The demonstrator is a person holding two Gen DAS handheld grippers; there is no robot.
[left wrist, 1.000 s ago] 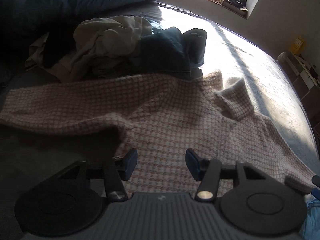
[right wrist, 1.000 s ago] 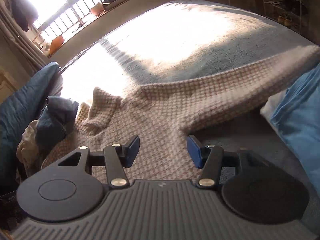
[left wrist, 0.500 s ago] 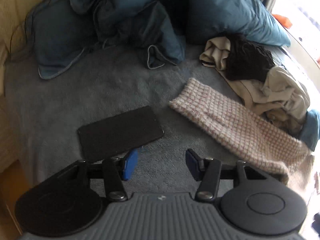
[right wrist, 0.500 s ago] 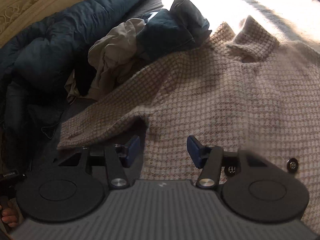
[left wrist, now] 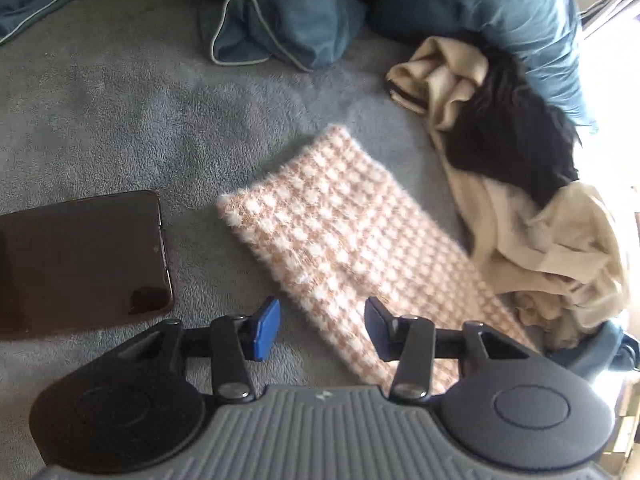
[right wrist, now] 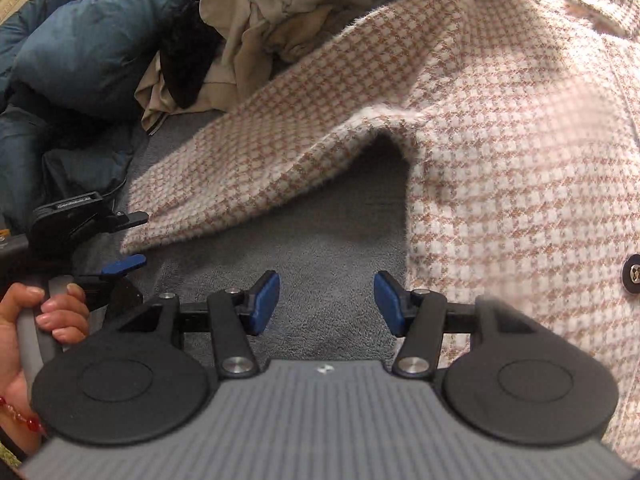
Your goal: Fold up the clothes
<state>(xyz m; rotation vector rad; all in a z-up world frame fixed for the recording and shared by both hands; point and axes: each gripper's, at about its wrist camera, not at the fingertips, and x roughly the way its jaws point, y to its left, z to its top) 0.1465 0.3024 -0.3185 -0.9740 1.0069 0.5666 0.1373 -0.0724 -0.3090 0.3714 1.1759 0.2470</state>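
Note:
A pink-and-white houndstooth jacket [right wrist: 500, 160] lies spread on the grey bed, its sleeve [right wrist: 260, 152] stretched out to the left. In the left wrist view the sleeve's cuff end [left wrist: 332, 232] runs down between my left gripper's [left wrist: 322, 328] jaws, which are closing; the blue pads stand apart from the fabric. The same gripper [right wrist: 136, 240] shows at the cuff in the right wrist view, held by a hand [right wrist: 40, 320]. My right gripper [right wrist: 326, 308] is open over bare bedding in the gap between sleeve and jacket body, with nothing between its fingers.
A black phone [left wrist: 80, 260] lies just left of the cuff. A heap of beige and black clothes [left wrist: 500, 160] sits right of the sleeve. Teal pillows and duvet [left wrist: 480, 12] are bunched beyond. A dark button [right wrist: 634, 272] is on the jacket front. Grey fleece bedding [left wrist: 120, 120] lies underneath.
Both grippers swung left across the jacket and sank. The left went from the body to the cuff and its jaws narrowed. The right went from the far sleeve to the near armpit.

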